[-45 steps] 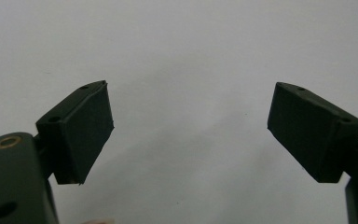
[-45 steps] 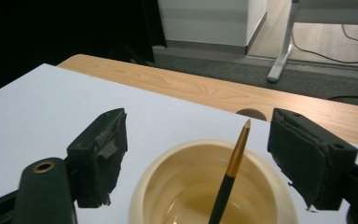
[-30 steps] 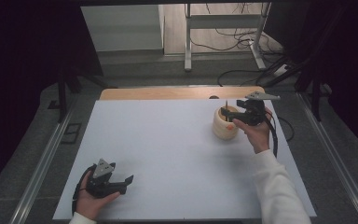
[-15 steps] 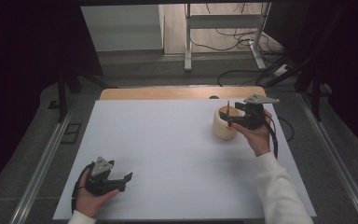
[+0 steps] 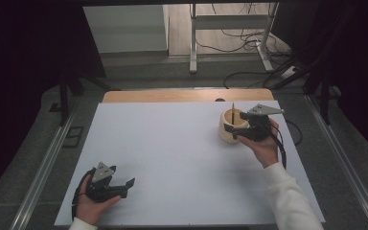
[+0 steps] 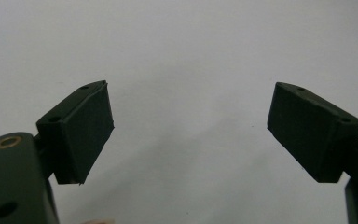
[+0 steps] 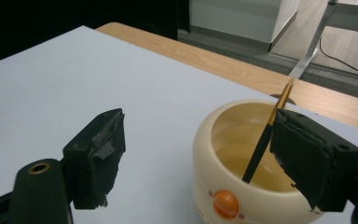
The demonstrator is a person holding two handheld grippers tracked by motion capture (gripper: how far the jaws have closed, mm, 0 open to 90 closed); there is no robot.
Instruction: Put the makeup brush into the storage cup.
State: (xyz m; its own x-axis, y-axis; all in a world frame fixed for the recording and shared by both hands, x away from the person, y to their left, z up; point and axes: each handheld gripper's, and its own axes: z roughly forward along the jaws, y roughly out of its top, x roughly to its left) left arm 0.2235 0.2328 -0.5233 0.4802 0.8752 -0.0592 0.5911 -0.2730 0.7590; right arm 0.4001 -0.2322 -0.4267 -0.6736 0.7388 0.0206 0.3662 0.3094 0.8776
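The right tongs (image 5: 237,132) are sitting at the far right of the white desk (image 5: 172,158), held in the person's right hand (image 5: 261,146), with the jaws spread wide and gripping nothing. A cream bowl (image 5: 233,127) is standing right at their tips; in the right gripper view the bowl (image 7: 242,172) is lying between the two jaws, nearer the right one, which is reaching over its rim. A thin dark stick with a golden tip (image 7: 266,135) is leaning inside the bowl, its top end rising just beside that jaw; whether the two are touching cannot be told. An orange button (image 7: 225,204) is showing on the bowl's side facing the tongs.

The left tongs (image 5: 124,187) are resting low at the near left corner of the desk, in the left hand (image 5: 93,206), well apart from the bowl. Their jaws are also standing wide, with bare white surface between them in the left gripper view (image 6: 189,135).
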